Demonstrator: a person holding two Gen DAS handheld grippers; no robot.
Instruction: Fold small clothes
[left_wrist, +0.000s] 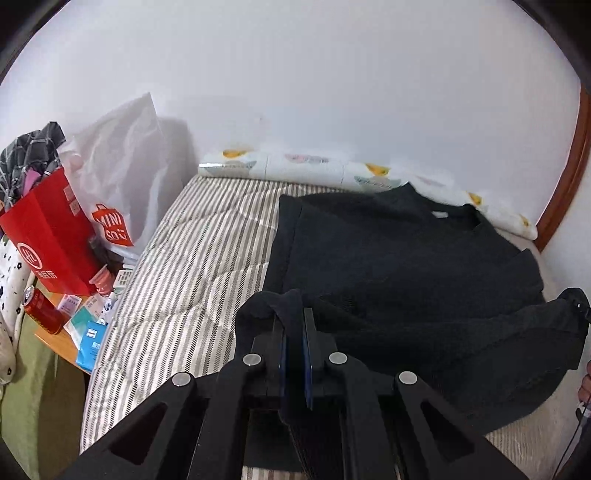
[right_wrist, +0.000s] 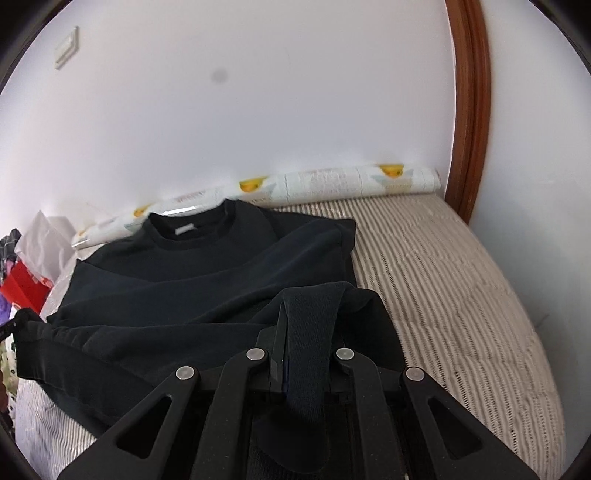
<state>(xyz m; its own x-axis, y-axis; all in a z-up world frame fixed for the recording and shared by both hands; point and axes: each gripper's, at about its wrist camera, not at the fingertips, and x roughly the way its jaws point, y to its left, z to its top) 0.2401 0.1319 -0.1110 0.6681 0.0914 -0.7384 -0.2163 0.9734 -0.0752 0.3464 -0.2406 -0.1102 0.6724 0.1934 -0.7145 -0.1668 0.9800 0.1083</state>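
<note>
A black sweatshirt (left_wrist: 399, 243) lies on the striped mattress (left_wrist: 192, 258), collar toward the wall, sleeves folded across its body. My left gripper (left_wrist: 293, 314) is shut on the left corner of its bottom hem and holds it raised. My right gripper (right_wrist: 310, 314) is shut on the right corner of the hem, where the ribbed band drapes over the fingers. The sweatshirt (right_wrist: 207, 266) spans both views, with the hem lifted off the mattress (right_wrist: 461, 288) and stretched between the grippers. The other gripper shows at the edge of each view.
A rolled patterned quilt (left_wrist: 314, 166) lies along the white wall. Left of the bed, a side table holds a red paper bag (left_wrist: 51, 236), a white plastic bag (left_wrist: 118, 177), a red can (left_wrist: 42, 310) and small packets. A brown wooden frame (right_wrist: 472, 110) stands at the right.
</note>
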